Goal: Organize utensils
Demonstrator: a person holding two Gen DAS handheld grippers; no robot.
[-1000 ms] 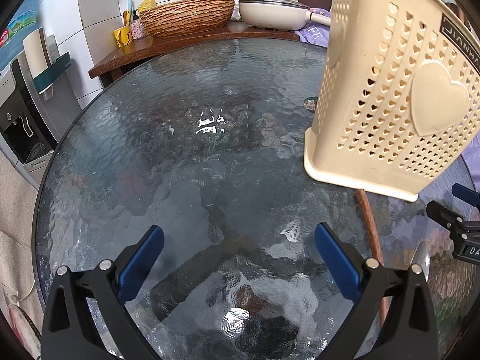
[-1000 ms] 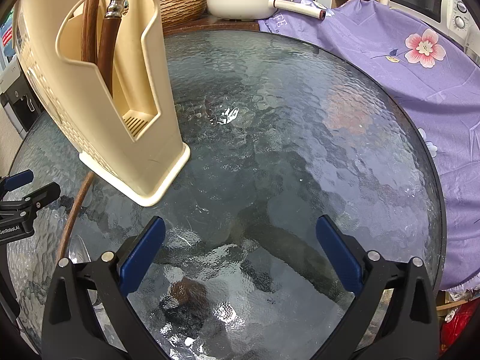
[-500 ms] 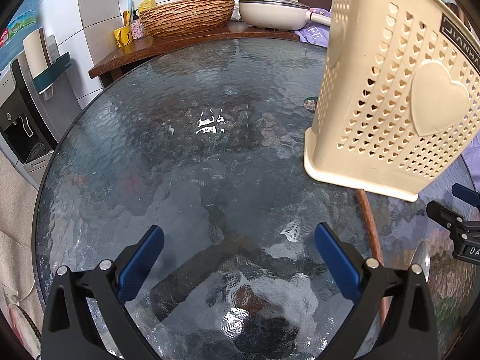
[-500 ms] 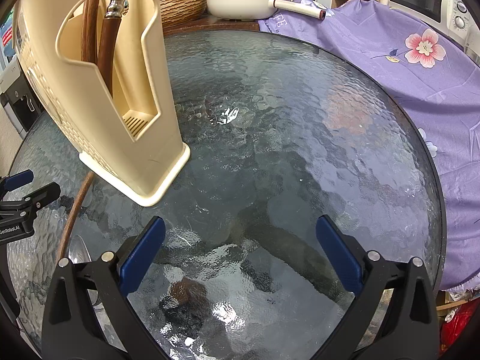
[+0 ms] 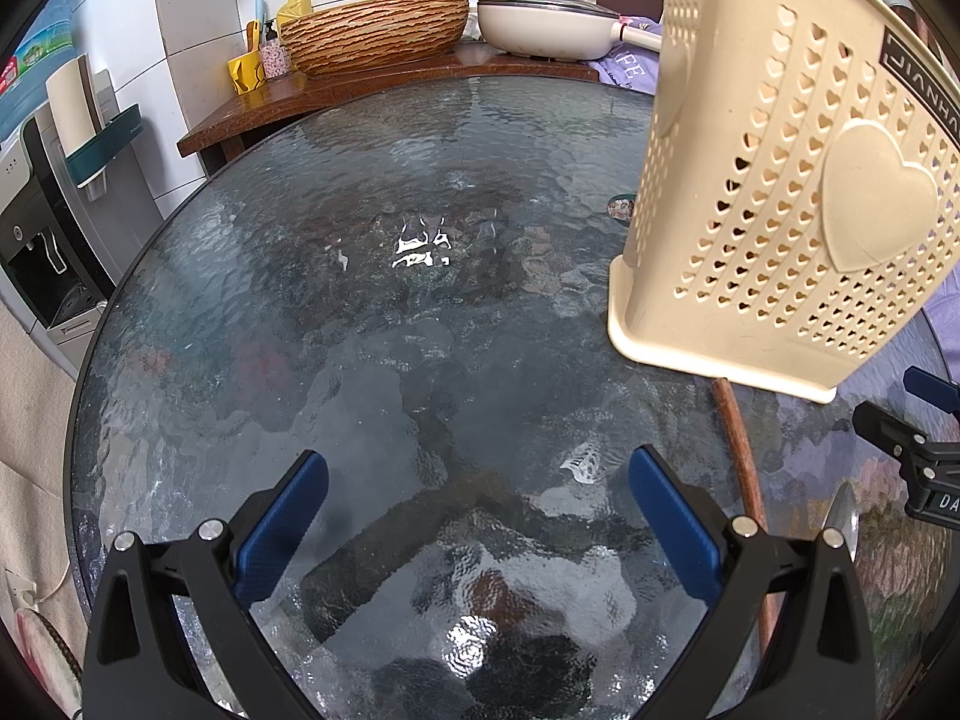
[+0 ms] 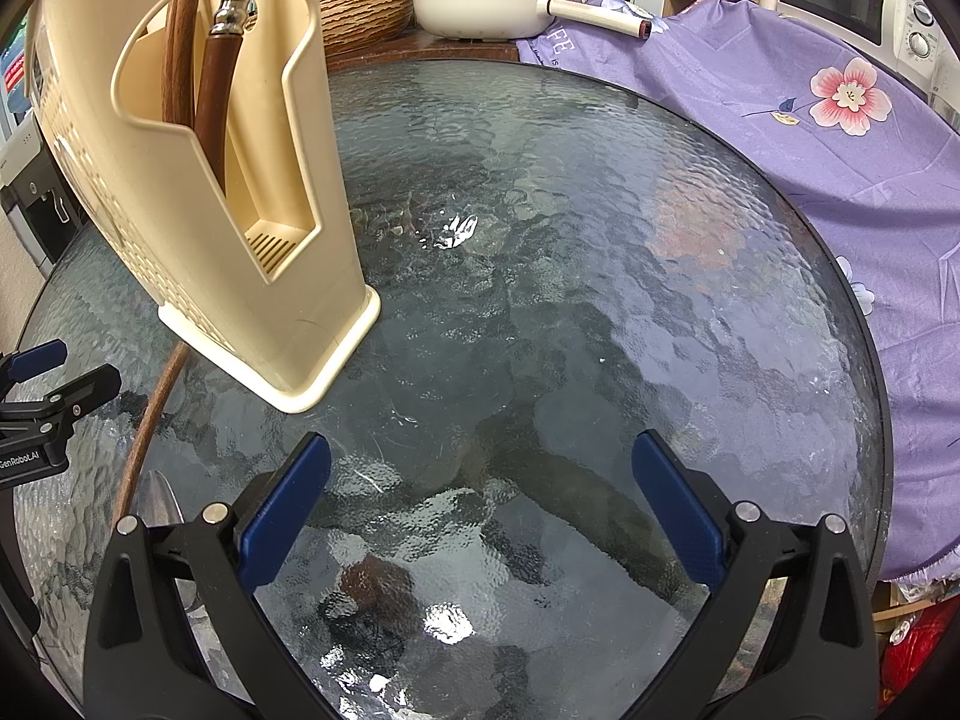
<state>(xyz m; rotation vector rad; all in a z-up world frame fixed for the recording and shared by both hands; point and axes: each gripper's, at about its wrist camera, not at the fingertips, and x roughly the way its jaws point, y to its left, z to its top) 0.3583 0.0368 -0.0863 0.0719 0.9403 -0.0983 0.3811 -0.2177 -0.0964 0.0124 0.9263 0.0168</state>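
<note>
Your left gripper and right gripper hover, jaws apart and unmoved, over the glass worktop, a wooden-handled utensil lying beside the cream holder.

Left gripper fingers spread, cream utensil holder, glass table

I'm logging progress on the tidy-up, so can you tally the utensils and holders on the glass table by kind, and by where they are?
Brown-handled utensils standing in the holder: 2
Brown-handled utensil lying on the glass table: 1
Cream utensil holder: 1
Total: 4 things, 3 of them utensils.
</note>
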